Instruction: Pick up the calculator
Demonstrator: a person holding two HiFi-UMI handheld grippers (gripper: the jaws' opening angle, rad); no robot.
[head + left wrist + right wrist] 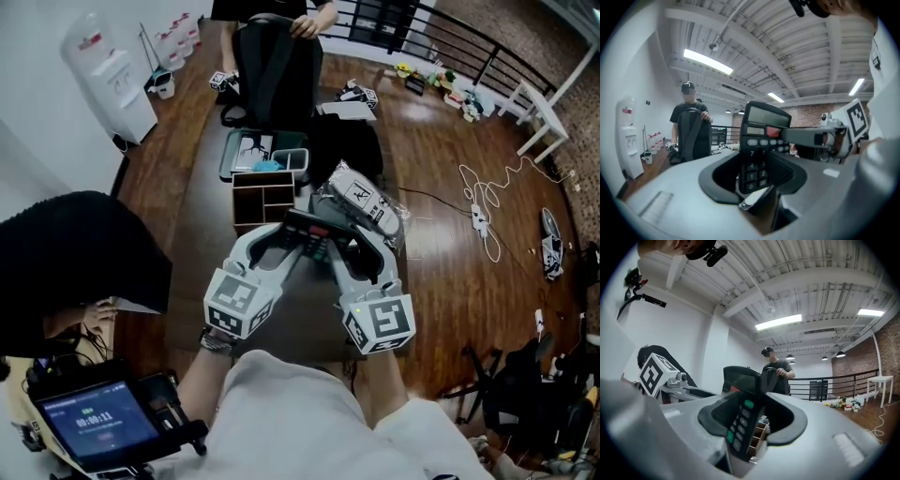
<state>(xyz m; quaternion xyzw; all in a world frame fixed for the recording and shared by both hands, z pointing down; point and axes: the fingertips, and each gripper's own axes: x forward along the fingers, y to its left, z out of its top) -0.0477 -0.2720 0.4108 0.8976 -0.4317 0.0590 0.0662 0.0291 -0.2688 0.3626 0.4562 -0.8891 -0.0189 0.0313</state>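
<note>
Left gripper (272,246): jaws pinch one side of the calculator (307,234), held part-spread by its body. Calculator is in the air between both grippers, clear of the table (202,281). Right gripper (359,251): jaws clamp the other side. Pick-up looks done; what's left is a steady hold.

One calculator (307,232) shows at frame centre, with two claws on it: the left claw (281,242) and the right claw (349,246). Above them are one wooden organiser (263,199) and one teal tray (234,155). One water dispenser (111,75) stands upper left, one person (314,14) is at top centre, and one handheld screen (94,422) is at lower left.
</note>
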